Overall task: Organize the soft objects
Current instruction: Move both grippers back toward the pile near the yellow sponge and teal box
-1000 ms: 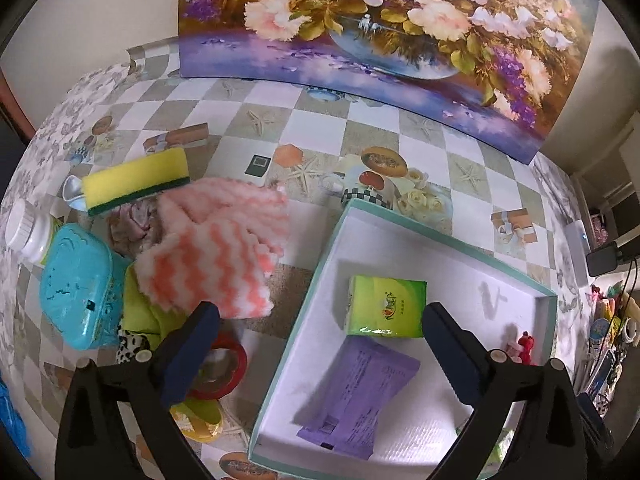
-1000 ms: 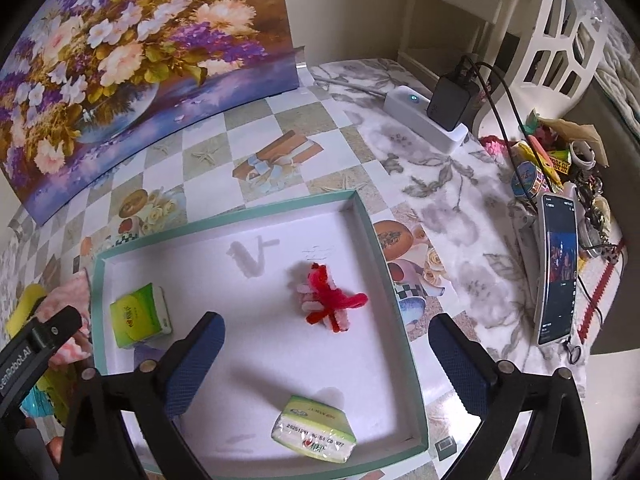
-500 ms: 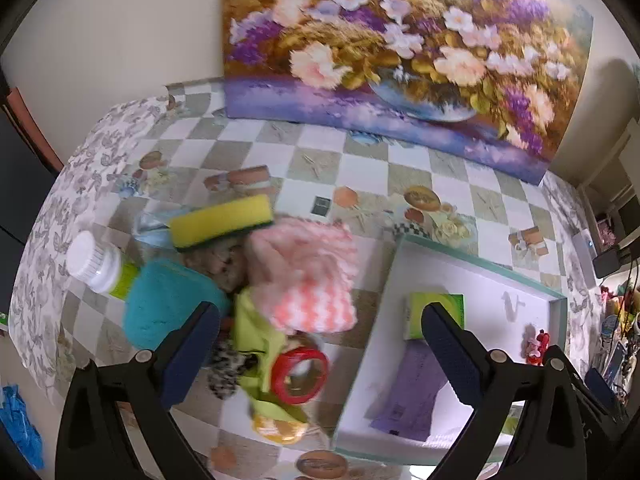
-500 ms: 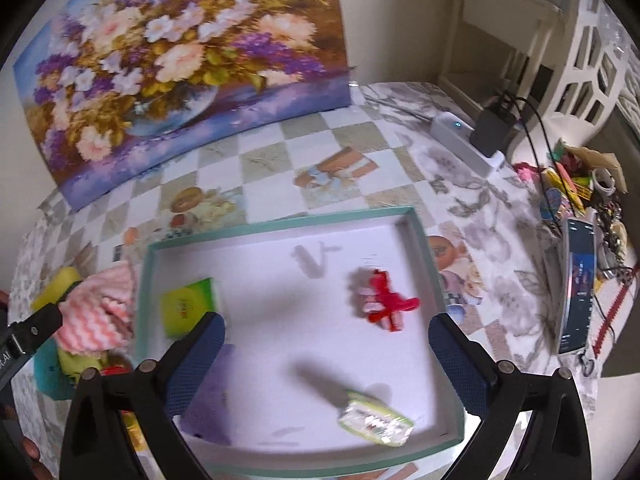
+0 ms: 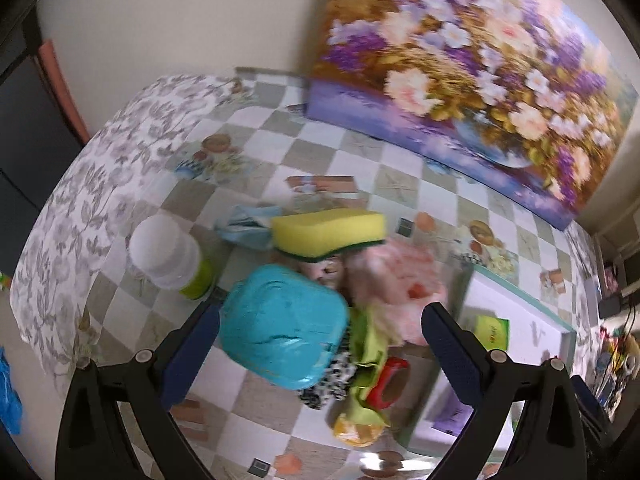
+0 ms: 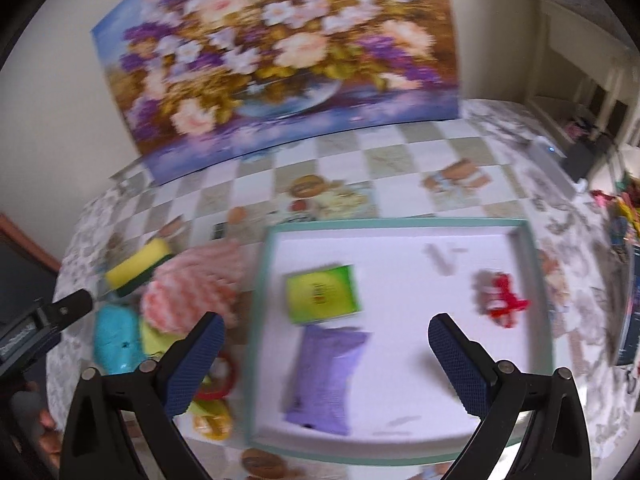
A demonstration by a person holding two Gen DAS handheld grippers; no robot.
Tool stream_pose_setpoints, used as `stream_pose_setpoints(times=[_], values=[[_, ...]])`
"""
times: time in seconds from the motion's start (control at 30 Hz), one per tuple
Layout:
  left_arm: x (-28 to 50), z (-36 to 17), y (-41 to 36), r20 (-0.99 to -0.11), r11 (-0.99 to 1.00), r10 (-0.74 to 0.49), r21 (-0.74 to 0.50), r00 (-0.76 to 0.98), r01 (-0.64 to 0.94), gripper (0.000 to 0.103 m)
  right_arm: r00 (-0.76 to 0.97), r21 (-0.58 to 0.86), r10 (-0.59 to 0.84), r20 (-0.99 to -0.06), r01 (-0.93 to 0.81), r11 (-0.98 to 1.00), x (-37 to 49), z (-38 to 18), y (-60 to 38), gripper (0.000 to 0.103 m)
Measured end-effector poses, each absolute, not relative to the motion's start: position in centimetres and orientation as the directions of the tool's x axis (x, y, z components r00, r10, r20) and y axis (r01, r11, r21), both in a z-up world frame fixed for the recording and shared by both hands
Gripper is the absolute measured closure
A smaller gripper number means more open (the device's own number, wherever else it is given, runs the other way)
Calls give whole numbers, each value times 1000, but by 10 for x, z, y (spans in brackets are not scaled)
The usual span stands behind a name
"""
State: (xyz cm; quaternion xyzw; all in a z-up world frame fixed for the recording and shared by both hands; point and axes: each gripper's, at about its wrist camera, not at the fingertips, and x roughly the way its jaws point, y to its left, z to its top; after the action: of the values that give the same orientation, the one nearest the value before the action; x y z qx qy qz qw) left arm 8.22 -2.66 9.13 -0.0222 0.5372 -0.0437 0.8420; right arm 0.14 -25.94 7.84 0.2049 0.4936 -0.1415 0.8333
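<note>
A heap of items lies left of the teal-rimmed white tray (image 6: 524, 264): a yellow-green sponge (image 5: 328, 234), a pink zigzag cloth (image 5: 394, 280), a turquoise case (image 5: 282, 326), a lime cloth (image 5: 372, 344) and a red tape ring (image 5: 390, 386). My left gripper (image 5: 320, 354) hangs open above the turquoise case, holding nothing. In the tray lie a green tissue pack (image 6: 322, 294), a purple packet (image 6: 326, 376) and a red-white bow (image 6: 498, 298). My right gripper (image 6: 326, 364) is open over the purple packet. The sponge (image 6: 138, 266) and pink cloth (image 6: 192, 290) also show there.
A white-capped green bottle (image 5: 170, 258) stands left of the heap. A flower painting (image 5: 472, 68) leans on the wall at the back. A power strip (image 6: 548, 160) and a phone (image 6: 632, 312) lie to the right. The left table edge (image 5: 36, 280) drops off nearby.
Both grippers have swung left and pulled back. The left view now centres on the heap instead of the tray; the right view now takes in the heap and the tray's left part.
</note>
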Motion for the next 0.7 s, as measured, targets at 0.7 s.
stream_pose_setpoints(times=[0.7], values=[[114, 71, 14, -877, 970, -202, -240, 437, -35, 2, 515, 326, 104, -851, 361, 874, 47, 69, -219, 0]])
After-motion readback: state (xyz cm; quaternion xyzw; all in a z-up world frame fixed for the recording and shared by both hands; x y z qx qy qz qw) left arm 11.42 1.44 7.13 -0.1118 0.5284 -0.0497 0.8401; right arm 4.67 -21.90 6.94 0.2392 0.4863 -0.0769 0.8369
